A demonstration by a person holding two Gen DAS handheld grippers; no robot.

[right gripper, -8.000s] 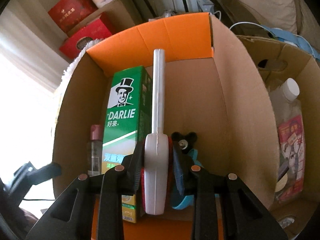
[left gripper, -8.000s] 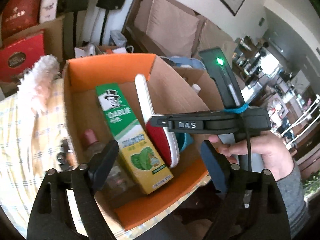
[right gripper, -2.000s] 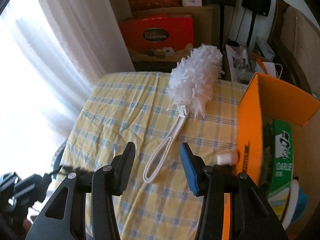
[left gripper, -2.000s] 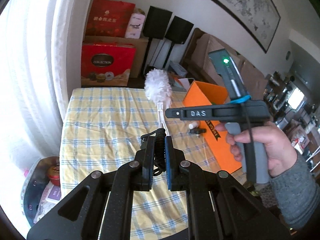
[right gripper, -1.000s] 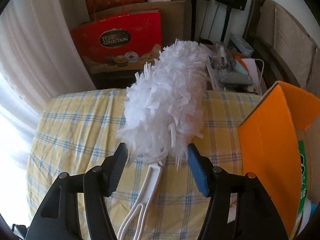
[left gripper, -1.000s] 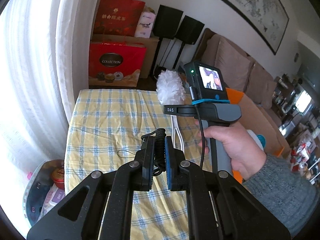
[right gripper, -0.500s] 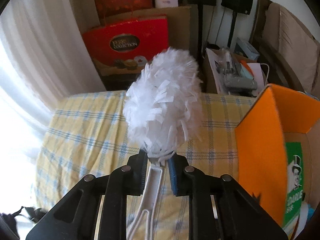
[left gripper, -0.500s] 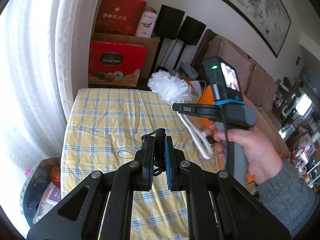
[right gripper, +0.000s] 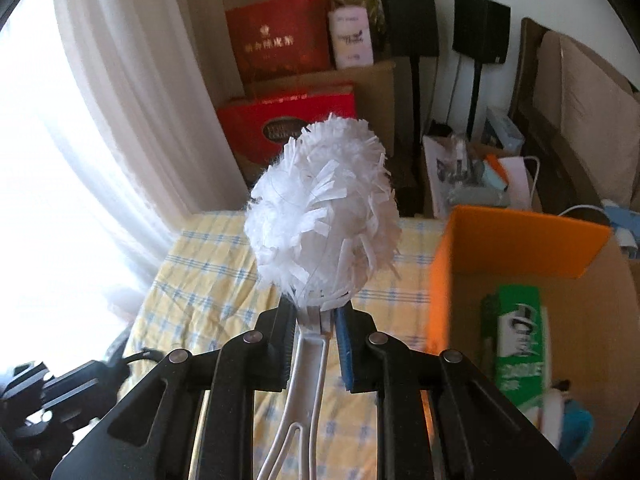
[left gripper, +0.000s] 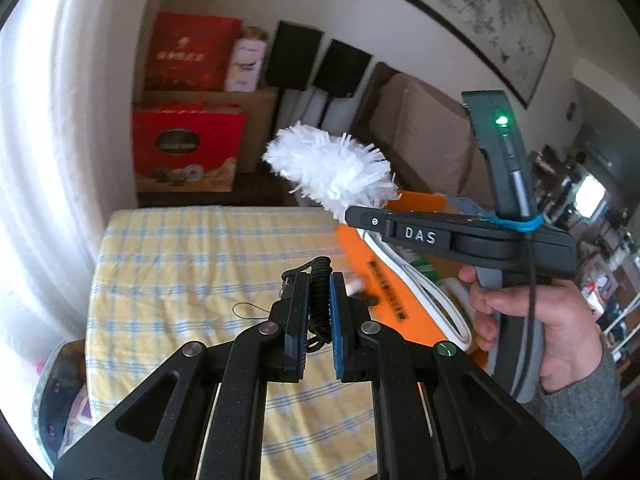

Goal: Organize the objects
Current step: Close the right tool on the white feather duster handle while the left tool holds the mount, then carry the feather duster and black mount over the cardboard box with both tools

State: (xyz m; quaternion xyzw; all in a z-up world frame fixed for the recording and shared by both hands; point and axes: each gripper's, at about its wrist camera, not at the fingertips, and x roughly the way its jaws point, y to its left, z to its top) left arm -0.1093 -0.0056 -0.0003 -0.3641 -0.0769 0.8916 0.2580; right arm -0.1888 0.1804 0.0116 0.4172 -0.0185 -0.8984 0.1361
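We judge the job partly done: our right hand-held gripper (right gripper: pixel 312 350) clamps the white duster (right gripper: pixel 322 216) above the table (right gripper: pixel 208 264), not yet in the orange box (right gripper: pixel 520 236) holding the green carton (right gripper: pixel 518 344), while our left hand-held gripper (left gripper: pixel 319 312) pinches a black cord (left gripper: pixel 319 300).

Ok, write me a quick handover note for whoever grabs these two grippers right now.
Right gripper: shut on the white duster at the neck of its handle, lifted off the checked tablecloth, fluffy head pointing away.
Left gripper: shut on a black coiled cord, held above the table.
Cardboard box sits to the right, open, with the green toothpaste carton already inside.
Left to do: probably box the duster and the cord. A small white item also lies beside the box.
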